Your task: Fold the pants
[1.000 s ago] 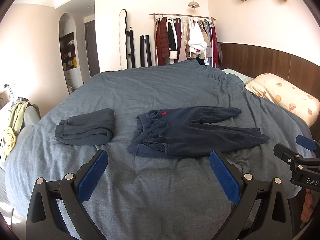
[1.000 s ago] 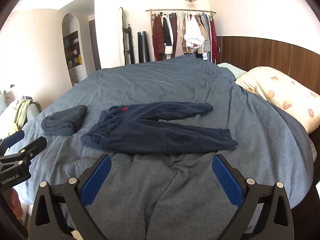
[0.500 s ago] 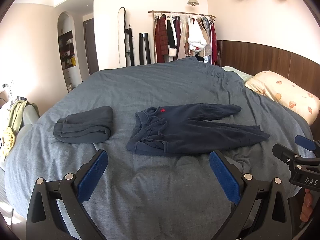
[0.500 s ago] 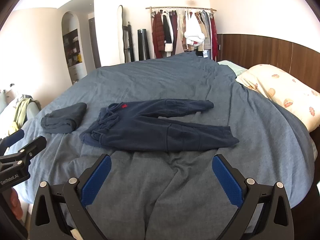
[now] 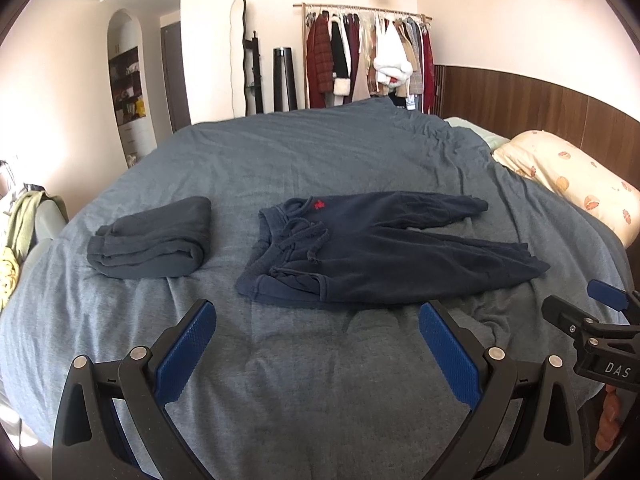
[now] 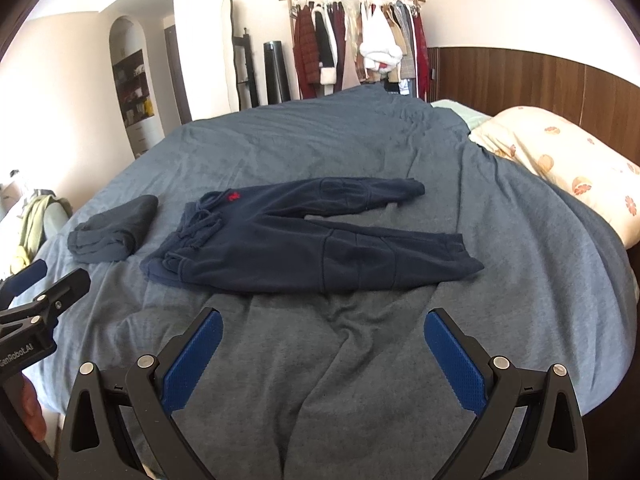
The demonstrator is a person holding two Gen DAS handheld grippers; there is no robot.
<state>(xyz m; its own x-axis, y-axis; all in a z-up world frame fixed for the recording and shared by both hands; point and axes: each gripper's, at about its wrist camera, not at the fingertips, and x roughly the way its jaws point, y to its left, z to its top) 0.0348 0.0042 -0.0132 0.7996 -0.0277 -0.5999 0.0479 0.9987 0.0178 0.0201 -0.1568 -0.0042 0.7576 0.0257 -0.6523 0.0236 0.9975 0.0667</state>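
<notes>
Pants (image 5: 384,248) lie flat on the bed (image 5: 320,380), waist left, legs right. Your left claw (image 5: 316,344) and right claw (image 6: 322,346) hang wide open, holding nothing. They look soft and floppy; pinch waistband and cuffs.

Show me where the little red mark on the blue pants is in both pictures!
Left wrist: the red mark sits just above centre, at the pants' waist.
Right wrist: red mark is left of centre, upper half.
Shared landmark: the folded grey garment, left of the pants.
</notes>
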